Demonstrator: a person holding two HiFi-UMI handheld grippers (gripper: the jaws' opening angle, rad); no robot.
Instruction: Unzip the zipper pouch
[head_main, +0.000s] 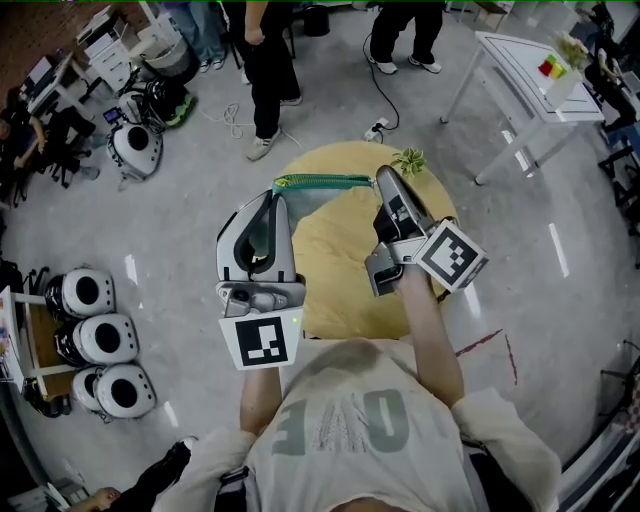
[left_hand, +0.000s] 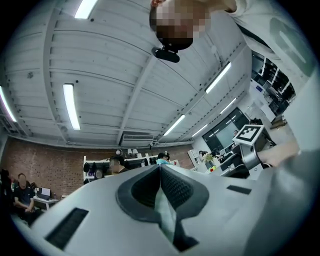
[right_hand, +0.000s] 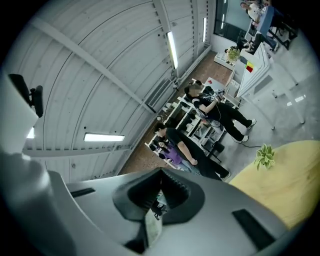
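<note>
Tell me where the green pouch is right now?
In the head view the green pouch is in the middle, gripped between the left gripper and the right gripper, over the round yellow table.

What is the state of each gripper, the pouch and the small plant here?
Left gripper: jaws shut on the zipper pouch.
Right gripper: jaws shut on the pouch's other end.
Zipper pouch: stretched between both grippers; whether its zipper is open, I cannot tell.
Small plant: upright.
</note>
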